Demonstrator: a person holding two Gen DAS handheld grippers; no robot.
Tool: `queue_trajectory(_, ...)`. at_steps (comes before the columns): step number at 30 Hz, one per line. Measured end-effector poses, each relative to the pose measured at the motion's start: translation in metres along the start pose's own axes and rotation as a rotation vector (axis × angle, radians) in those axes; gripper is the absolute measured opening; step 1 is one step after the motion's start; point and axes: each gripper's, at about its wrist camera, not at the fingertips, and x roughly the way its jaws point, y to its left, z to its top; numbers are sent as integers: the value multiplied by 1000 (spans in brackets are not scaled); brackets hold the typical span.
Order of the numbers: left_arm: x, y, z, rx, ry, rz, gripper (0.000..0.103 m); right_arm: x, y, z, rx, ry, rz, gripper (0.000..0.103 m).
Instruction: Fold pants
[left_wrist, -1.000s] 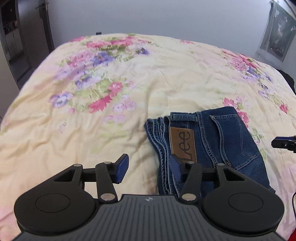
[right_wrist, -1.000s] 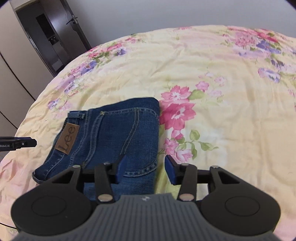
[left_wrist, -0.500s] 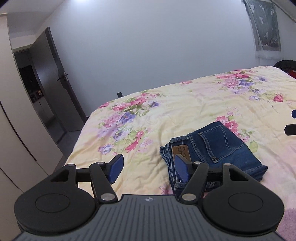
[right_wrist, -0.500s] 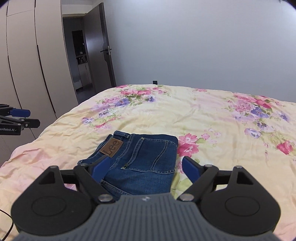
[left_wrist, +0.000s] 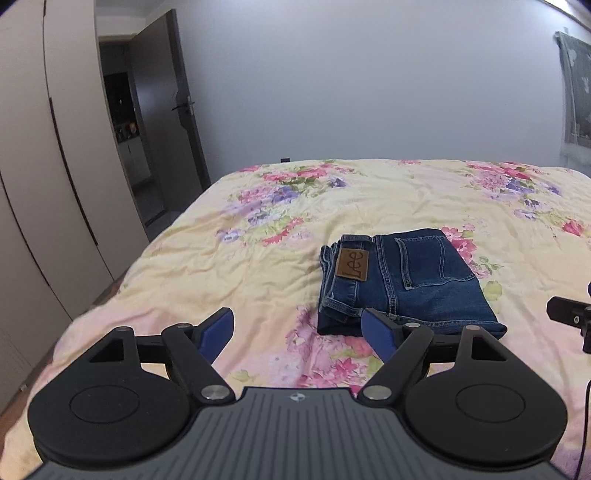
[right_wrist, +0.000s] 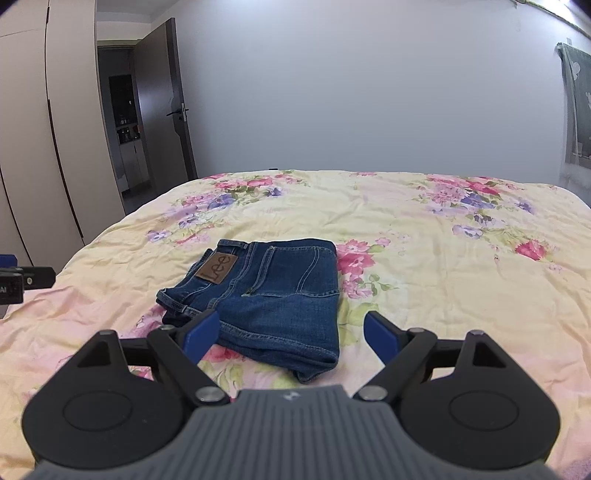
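We are holding the left gripper (left_wrist: 297, 328) above the near edge of the bed (left_wrist: 221, 280), its blue pads (left_wrist: 218, 330) spread wide with nothing between them; its jaws have just been opening. We are holding the right gripper (right_wrist: 291, 332) the same way, its jaws wide apart and gripping nothing, having just been opening too. Both are hanging clear of the cloth, pointing down at a slant toward the far wall (right_wrist: 351, 92).

The pants (left_wrist: 402, 280) are lying folded into a compact stack on the floral quilt (right_wrist: 443, 258), near the bed's near edge, well short of its far edge. The brown label (left_wrist: 352, 264) is facing up toward the stack's left side, a back pocket beside it. In the left view the stack is sitting just beyond the right pad; in the right view it is lying between and beyond the pads, apart from them.

A wardrobe (left_wrist: 44, 184) is standing along the left, with an open door (right_wrist: 177, 103) past it.
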Motion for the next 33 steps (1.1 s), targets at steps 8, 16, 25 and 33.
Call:
queue_trajectory(8, 5, -13, -14, -19, 49, 20, 92, -7, 1, -6, -40, -6, 1, 82)
queue_trajectory(16, 11, -38, -19, 52, 89, 9, 92, -2, 3, -8, -54, 18, -18, 82)
queue_trajectory(25, 13, -49, -21, 80, 108, -9, 92, 1, 5, -13, -61, 46, -3, 82)
queue_trajectory(33, 12, -51, -19, 83, 102, -12, 92, -3, 5, -12, -63, 38, 2, 82)
